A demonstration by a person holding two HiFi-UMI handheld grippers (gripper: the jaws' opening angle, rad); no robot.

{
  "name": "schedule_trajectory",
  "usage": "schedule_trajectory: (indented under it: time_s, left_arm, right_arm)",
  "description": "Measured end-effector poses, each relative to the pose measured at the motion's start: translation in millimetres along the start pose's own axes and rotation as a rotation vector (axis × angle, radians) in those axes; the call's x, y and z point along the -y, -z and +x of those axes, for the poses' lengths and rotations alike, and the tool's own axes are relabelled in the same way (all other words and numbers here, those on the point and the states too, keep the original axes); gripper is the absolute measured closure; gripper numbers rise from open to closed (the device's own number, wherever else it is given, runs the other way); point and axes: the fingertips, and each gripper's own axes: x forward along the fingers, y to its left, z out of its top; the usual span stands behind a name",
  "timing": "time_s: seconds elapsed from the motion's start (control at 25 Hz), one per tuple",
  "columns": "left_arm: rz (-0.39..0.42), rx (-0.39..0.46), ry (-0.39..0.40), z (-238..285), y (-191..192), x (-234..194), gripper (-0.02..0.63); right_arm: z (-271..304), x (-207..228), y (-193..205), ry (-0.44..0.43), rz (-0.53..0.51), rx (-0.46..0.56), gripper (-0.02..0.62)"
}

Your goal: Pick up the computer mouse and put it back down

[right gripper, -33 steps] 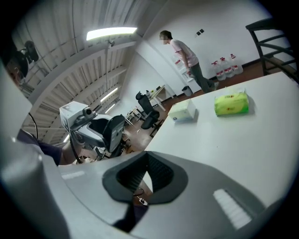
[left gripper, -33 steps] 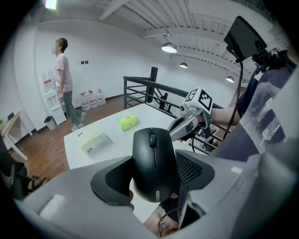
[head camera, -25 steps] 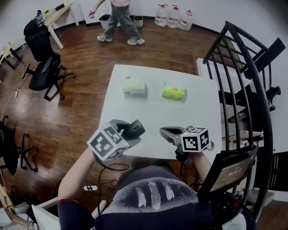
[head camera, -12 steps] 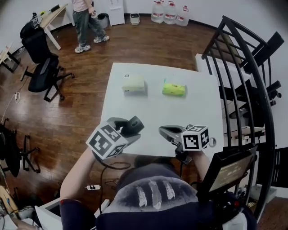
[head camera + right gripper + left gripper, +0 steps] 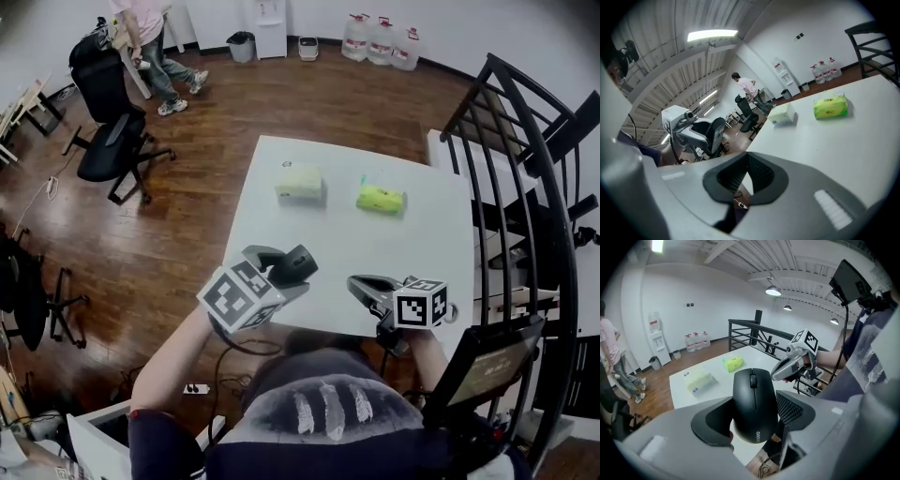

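Note:
A black computer mouse (image 5: 753, 404) hangs over the near left edge of the white table (image 5: 412, 244), clamped at its sides. My left gripper (image 5: 754, 414) is shut on it, and the mouse (image 5: 298, 264) points away from me. In the head view my left gripper (image 5: 286, 269) sits at the table's front left. My right gripper (image 5: 362, 285) hovers over the front right edge, its jaws together with nothing between them. From the right gripper view, my right gripper (image 5: 747, 181) looks across at the left gripper (image 5: 696, 132).
A pale green tissue box (image 5: 299, 181) and a bright green pack (image 5: 380, 198) lie on the far half of the table. A black metal railing (image 5: 525, 187) stands at the right. An office chair (image 5: 112, 150) and a person (image 5: 141, 42) are at the back left.
Both grippers keep their places and the mouse stays gripped. The person at the back has walked left towards the desk.

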Motion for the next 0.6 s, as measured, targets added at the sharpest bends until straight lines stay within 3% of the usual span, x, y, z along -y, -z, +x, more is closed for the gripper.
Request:
schedule_trajectory:
  time_s: [0.36, 0.6]
  left_arm:
    - [0.003, 0.010, -0.024, 6, -13, 1, 0.302]
    - [-0.003, 0.007, -0.042, 22, -47, -1, 0.304]
  right_arm:
    - [-13, 5, 3, -0.005, 0.015, 0.015, 0.591]
    - [-38, 31, -19, -0.007, 0.013, 0.013, 0.591]
